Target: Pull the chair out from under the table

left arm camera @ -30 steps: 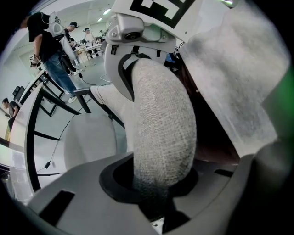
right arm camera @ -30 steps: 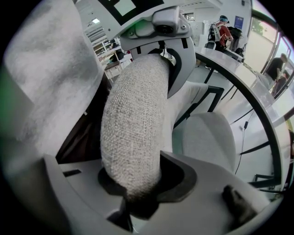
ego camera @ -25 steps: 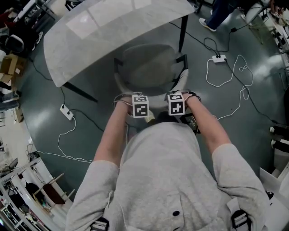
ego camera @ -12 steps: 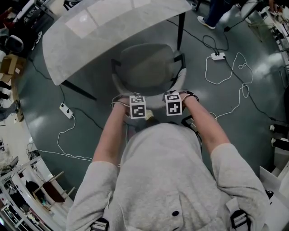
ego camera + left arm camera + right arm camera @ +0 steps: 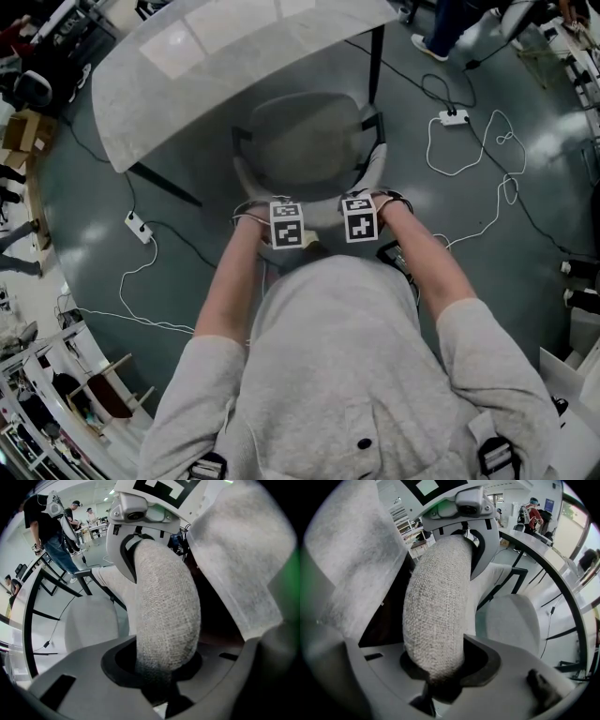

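Chair (image 5: pixel 309 141) shown with seat mostly clear of surface (image 5: pixel 187 75) edge; padded backrest (image 5: pixel 164 620) clamped by left tool (image 5: pixel 159 686) and right tool (image 5: pixel 436 677); legs could be snagged by lead of power strip (image 5: pixel 138 231); grip could be lost on soft fabric.

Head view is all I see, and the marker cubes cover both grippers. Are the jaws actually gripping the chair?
Observer: Yes. The left gripper view shows the left gripper with its jaws closed on the padded top of the backrest.
Operator: And the right one?
Observer: The right gripper is clamped on the same backrest, with the seat just beyond it.
Operator: Anyone close by?
Observer: The left gripper view shows a person in a dark top standing beyond the table.
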A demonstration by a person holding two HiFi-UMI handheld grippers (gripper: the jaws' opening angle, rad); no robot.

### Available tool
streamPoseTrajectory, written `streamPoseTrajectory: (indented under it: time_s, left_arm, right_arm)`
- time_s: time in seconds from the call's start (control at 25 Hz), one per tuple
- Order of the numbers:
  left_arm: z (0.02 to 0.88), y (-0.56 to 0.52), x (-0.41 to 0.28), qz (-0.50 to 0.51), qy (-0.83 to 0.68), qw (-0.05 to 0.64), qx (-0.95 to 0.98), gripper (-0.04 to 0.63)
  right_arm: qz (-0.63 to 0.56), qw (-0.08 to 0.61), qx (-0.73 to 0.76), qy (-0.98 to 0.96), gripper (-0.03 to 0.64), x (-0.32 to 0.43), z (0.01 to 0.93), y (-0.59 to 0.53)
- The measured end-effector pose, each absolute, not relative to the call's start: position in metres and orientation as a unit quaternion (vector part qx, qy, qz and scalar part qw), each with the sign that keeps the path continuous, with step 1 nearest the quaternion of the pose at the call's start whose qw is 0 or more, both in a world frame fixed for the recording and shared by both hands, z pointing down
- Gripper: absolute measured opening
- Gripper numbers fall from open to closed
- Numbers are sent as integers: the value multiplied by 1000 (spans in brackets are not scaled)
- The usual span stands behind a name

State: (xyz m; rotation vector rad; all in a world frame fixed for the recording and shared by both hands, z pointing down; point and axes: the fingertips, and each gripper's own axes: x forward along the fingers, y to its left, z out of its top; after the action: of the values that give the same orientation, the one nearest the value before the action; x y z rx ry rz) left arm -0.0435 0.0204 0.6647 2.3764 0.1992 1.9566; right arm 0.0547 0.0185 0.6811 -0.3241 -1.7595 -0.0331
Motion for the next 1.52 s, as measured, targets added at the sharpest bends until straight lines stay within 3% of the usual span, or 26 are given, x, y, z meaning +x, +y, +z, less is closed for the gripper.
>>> streamPoseTrajectory:
  time_s: [1.52]
  left_arm:
    - [667,95,-10,637,54,49,767,118]
  right_arm:
    - [-32,622,-154,-767,124,88,683,87]
